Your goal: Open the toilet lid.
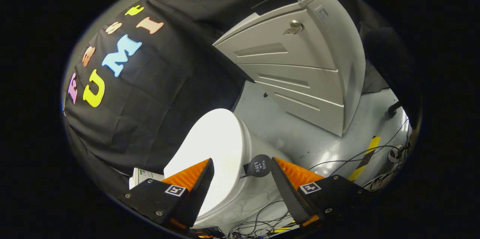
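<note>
1. The gripper (242, 177) has its fingers spread wide, pinching nothing. The glossy white plastic toilet lid (213, 145) lies closed on the white toilet bowl (243, 194), which stands on the pale grey floor (300, 134) close to the black cloth wall; the lid's front edge sits between the fingers and just beyond their tips.

2. A small round black tag (258, 166) sticks out at the lid's side, just inside the right finger (287, 190). It looks like the intended pull tab. With the fingers this far apart, closing now would likely catch air or graze the smooth rim, so the grip could slip off.

3. The view is strongly tilted, so the fingers seem to approach at an angle. If they meet the lid askew, one finger may ride over the top while the other misses the underside, pushing the lid down rather than lifting it.

4. Thin dark cables (262, 224) trail over the floor at the bowl's foot; a low approach could snag them.

5. The grey metal cabinet with a key lock (292, 70) stands well apart and should not interfere.
</note>
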{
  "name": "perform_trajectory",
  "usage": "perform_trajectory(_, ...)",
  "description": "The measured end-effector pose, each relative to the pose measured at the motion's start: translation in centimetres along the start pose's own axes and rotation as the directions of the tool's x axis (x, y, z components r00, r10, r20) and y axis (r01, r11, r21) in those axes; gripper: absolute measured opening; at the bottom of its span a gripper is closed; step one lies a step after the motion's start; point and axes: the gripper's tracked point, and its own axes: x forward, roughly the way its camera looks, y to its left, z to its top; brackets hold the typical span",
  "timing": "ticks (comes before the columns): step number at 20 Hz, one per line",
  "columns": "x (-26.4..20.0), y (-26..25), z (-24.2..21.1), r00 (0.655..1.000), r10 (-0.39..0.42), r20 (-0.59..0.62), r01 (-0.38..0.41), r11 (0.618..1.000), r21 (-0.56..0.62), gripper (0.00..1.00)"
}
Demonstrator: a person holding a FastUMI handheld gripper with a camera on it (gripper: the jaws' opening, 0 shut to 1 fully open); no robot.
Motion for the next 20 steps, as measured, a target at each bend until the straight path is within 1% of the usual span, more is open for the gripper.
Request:
perform_trajectory(2, 0.4, -0.6, -0.7, 1.000, 0.003, -0.018, -0.002, 0.999, 0.039, 0.94)
perform_trajectory(5, 1.7, -1.5, -1.7, 0.998, 0.041, -0.056, -0.035, 0.995, 0.098, 0.93)
perform_trajectory(8, 2.6, -2.1, -2.8, 0.994, 0.063, -0.088, -0.050, 0.988, 0.143, 0.87)
perform_trajectory(13, 4.0, -2.8, -3.2, 0.993, 0.086, -0.082, -0.068, 0.976, 0.209, 0.79)
perform_trajectory(14, 4.2, -2.7, -3.2, 0.992, 0.096, -0.082, -0.077, 0.973, 0.218, 0.71)
perform_trajectory(16, 4.5, -2.5, -3.2, 0.990, 0.112, -0.086, -0.089, 0.967, 0.238, 0.62)
perform_trajectory(17, 4.6, -2.4, -3.2, 0.989, 0.121, -0.088, -0.096, 0.964, 0.248, 0.60)
perform_trajectory(18, 4.7, -1.9, -3.2, 0.987, 0.135, -0.090, -0.109, 0.961, 0.254, 0.52)
perform_trajectory(20, 4.7, -1.6, -3.1, 0.986, 0.144, -0.088, -0.118, 0.961, 0.250, 0.42)
